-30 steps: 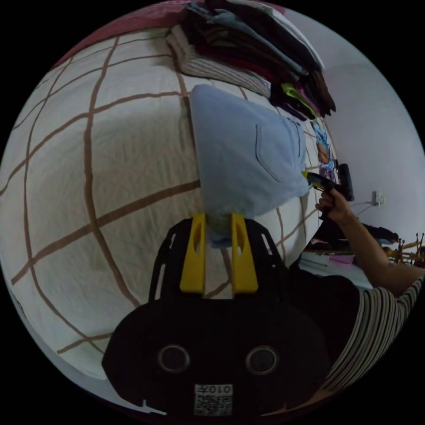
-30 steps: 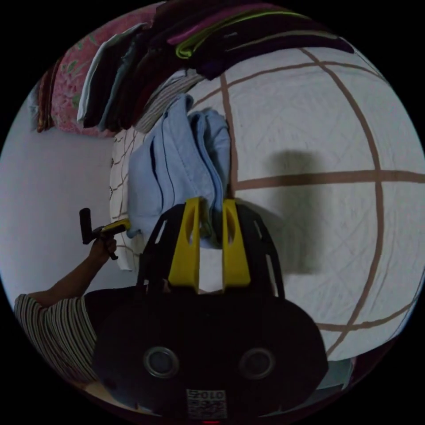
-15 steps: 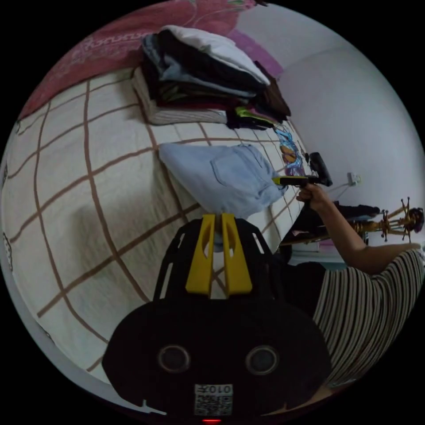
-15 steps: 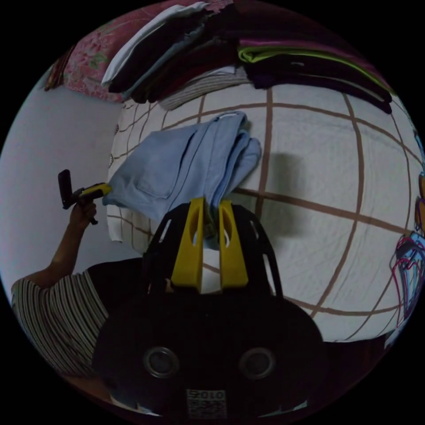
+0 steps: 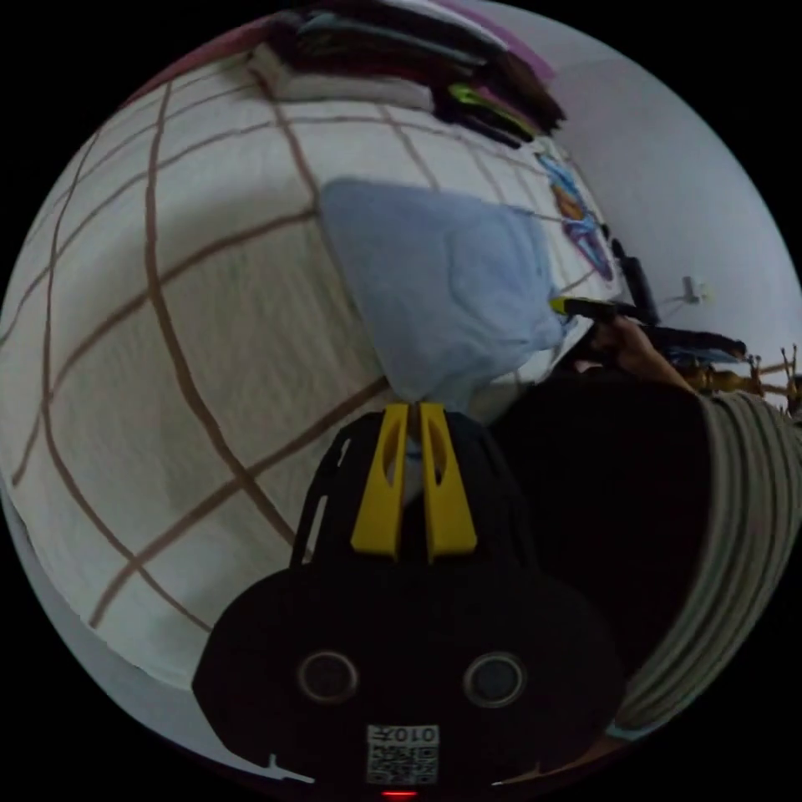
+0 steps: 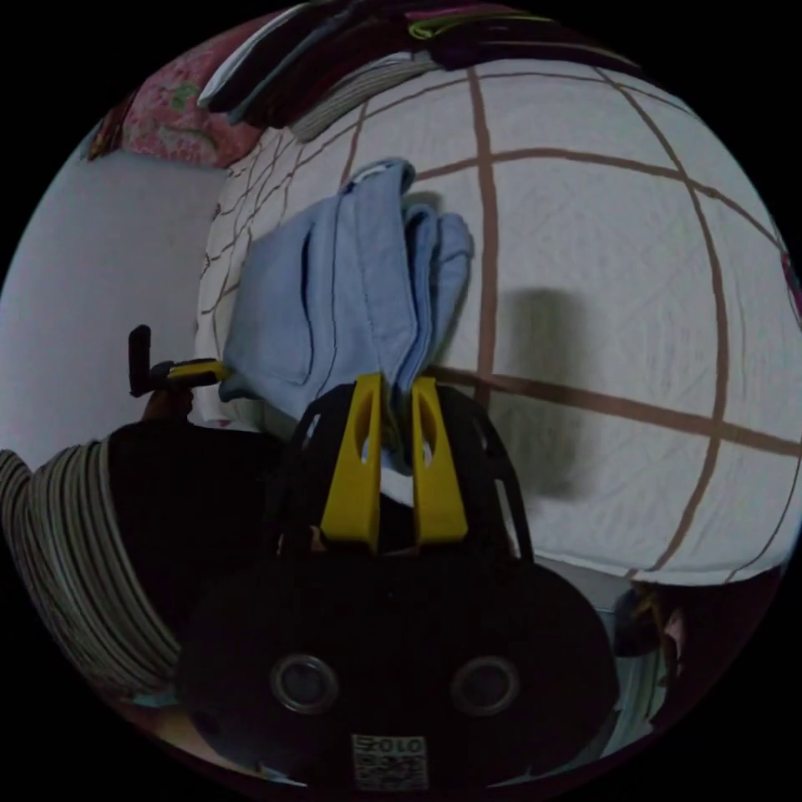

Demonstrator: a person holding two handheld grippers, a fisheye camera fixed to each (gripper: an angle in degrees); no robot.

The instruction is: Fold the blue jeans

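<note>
We've got both tongs, left (image 5: 413, 411) and right (image 6: 393, 384), pinching the folded blue jeans (image 5: 443, 284) at opposite corners above the bed (image 5: 167, 276); uneven lowering could spill the layers open.

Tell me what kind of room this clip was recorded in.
Most likely a bedroom. The blue jeans hang over a bed with a cream checked bedspread, a stack of folded clothes sits at its far end, and a pink floral pillow lies beyond that against a plain wall.

One pair of jeans (image 5: 443, 284); two tongs (image 5: 413, 418) (image 6: 394, 393); one clothes stack (image 5: 401, 58)
</note>
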